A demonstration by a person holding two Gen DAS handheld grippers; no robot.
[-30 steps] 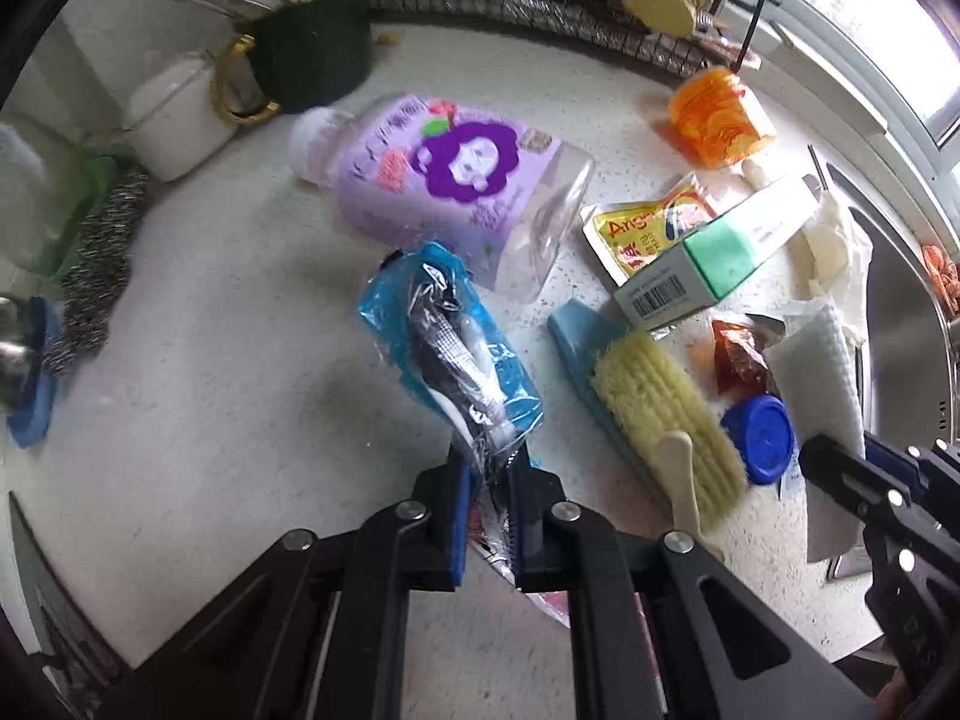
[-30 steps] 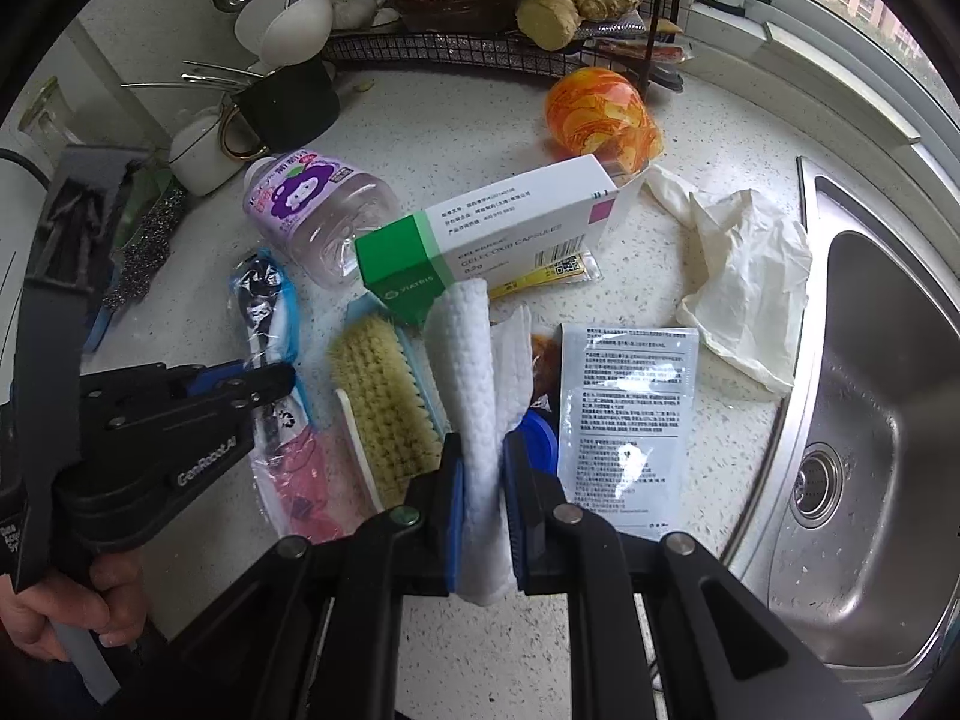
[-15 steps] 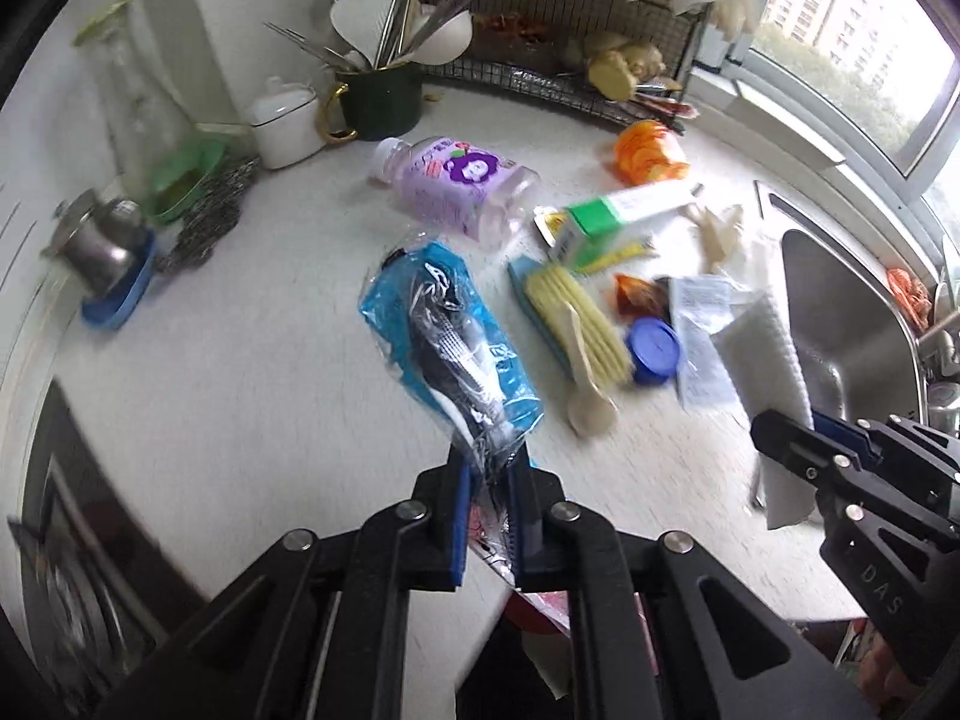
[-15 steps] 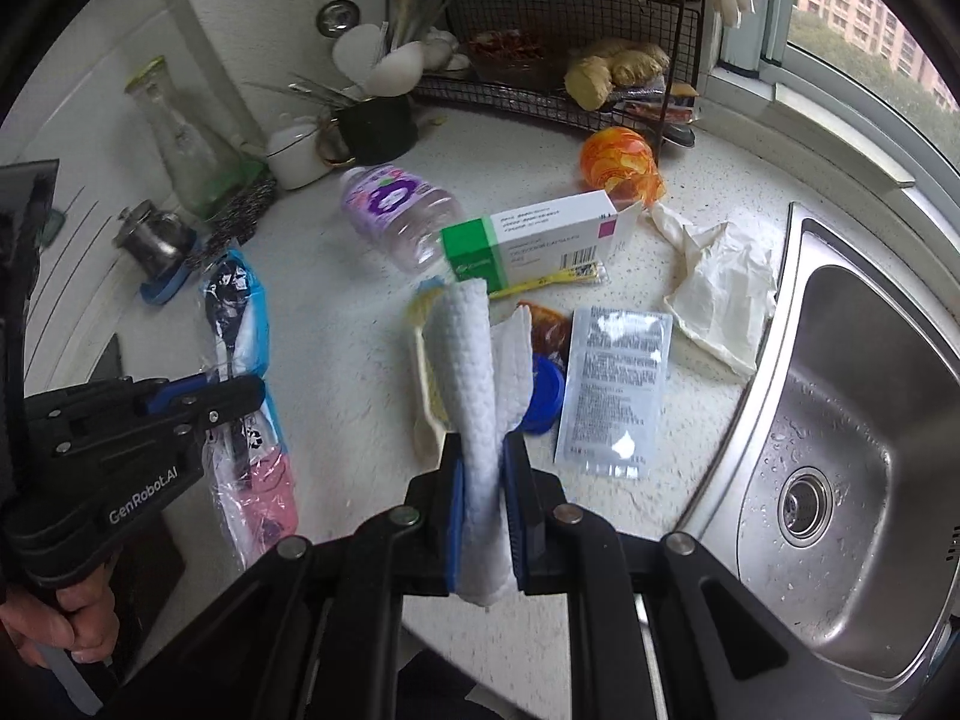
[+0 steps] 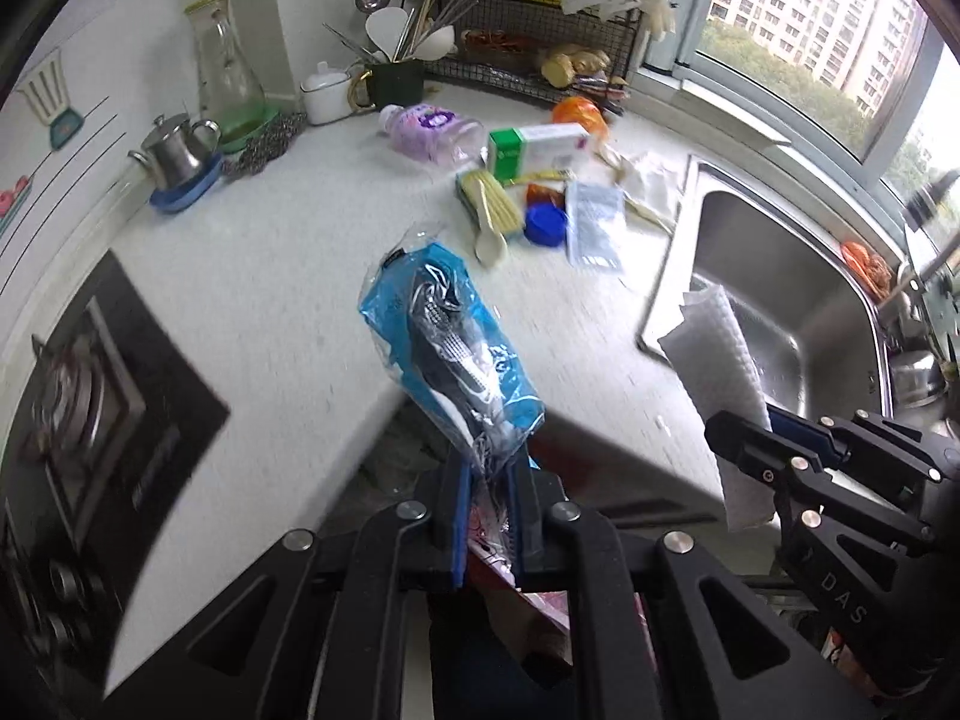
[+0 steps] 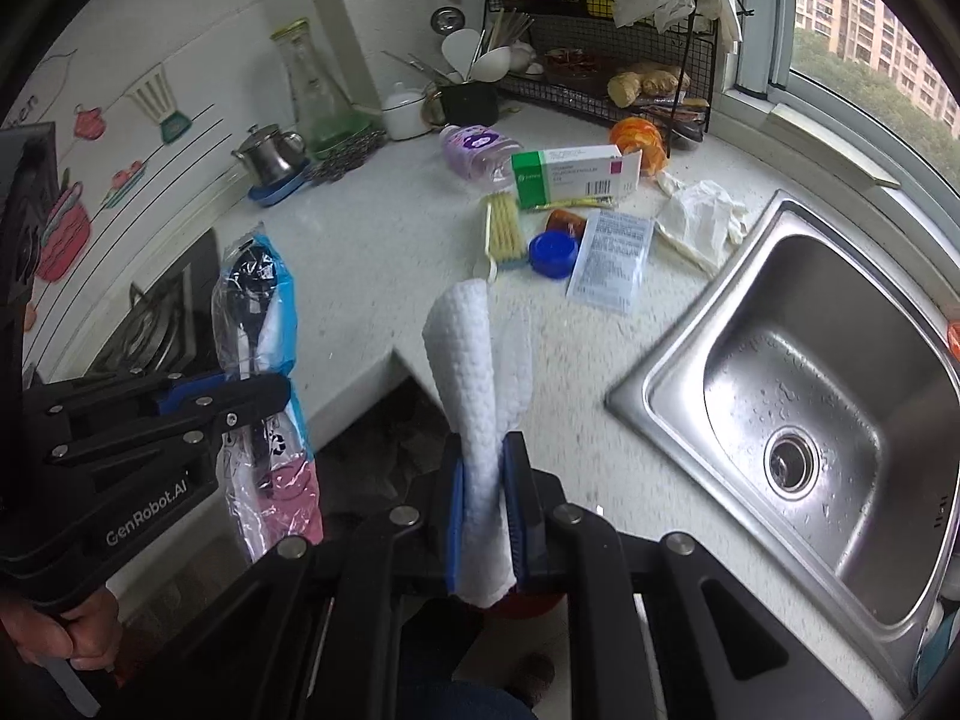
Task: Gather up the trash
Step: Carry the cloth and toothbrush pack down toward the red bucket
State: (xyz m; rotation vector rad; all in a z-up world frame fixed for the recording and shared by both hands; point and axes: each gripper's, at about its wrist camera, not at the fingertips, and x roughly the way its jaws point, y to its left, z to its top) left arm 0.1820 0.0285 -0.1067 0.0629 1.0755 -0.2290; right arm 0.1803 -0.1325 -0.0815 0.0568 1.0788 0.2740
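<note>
White speckled countertop (image 5: pixel 252 276) ran from a stove at the left to a steel sink (image 6: pixel 840 396) at the right, litter still scattered mid-counter. Beyond its near edge, the left gripper (image 5: pixel 487 516) was clamped tight on a blue plastic wrapper (image 5: pixel 447 348), and the right gripper (image 6: pixel 486 516) pinched a folded white paper towel (image 6: pixel 474 360). Crinkly film could slip free, judging by how little the pads caught.

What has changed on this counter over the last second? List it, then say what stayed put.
Both grippers pulled up and back from the counter, past its edge. The left gripper carried off the blue wrapper; the right gripper carried off the white paper towel. Nothing was grabbed or released. The bottle, box, brush and sachet stayed put.
</note>
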